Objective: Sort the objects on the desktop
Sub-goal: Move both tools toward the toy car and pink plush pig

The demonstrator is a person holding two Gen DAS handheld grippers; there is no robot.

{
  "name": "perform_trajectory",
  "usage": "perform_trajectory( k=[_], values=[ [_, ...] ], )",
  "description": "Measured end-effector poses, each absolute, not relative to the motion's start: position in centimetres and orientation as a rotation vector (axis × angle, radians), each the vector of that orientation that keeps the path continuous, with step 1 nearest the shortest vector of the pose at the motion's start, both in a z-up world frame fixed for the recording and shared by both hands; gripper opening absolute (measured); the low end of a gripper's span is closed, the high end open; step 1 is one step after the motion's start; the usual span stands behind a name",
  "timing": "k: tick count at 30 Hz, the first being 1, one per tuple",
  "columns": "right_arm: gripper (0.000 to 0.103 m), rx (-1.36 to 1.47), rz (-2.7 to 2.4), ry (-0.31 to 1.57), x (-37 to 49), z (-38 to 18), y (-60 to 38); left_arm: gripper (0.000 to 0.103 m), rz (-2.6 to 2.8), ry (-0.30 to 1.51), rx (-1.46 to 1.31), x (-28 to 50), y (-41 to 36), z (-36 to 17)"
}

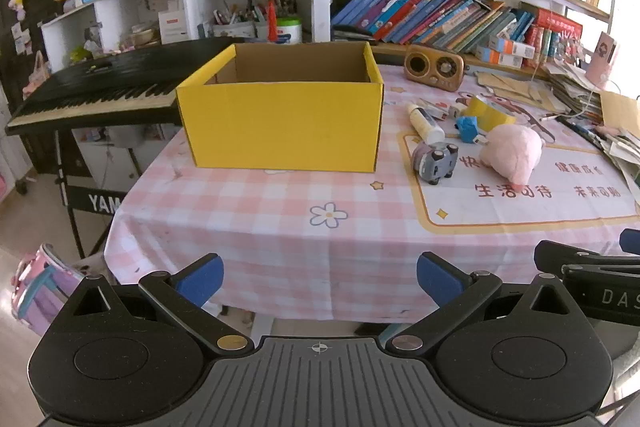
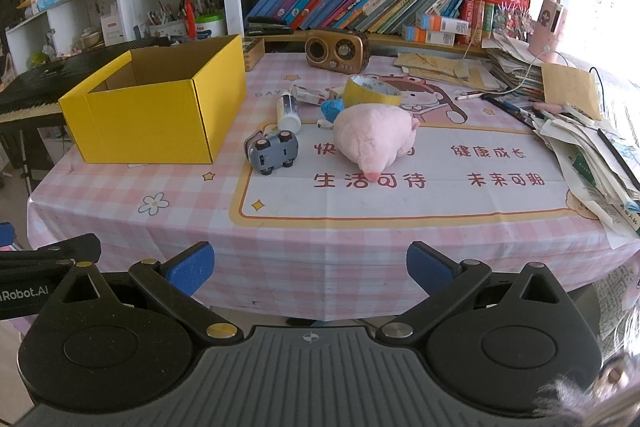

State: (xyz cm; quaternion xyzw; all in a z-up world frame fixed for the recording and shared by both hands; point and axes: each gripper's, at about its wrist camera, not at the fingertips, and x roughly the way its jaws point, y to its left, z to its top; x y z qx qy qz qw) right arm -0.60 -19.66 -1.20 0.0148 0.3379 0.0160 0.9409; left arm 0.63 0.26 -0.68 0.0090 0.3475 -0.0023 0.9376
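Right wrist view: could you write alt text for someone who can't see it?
An open, empty right gripper hovers at the near edge of a pink checked table. Ahead lie a pink plush pig, a grey toy car on its side, and an open yellow box to the left.

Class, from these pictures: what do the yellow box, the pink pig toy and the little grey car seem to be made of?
Yellow box: likely cardboard, matte yellow outside, plain brown inside, with folded seams.
Pink pig toy: soft plush fabric, with a fuzzy, rounded surface.
Grey car: probably hard plastic, smooth with a slight sheen; metal cannot be ruled out.
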Motion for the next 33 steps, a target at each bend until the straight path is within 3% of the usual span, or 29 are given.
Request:
perform_trajectory(
  k=[33],
  values=[
    [0.103, 0.002, 0.051, 0.692, -0.5, -1.1, -19.8, 0.103, -0.036, 0.719, -0.012, 1.6, 0.0, -0.5]
  ],
)
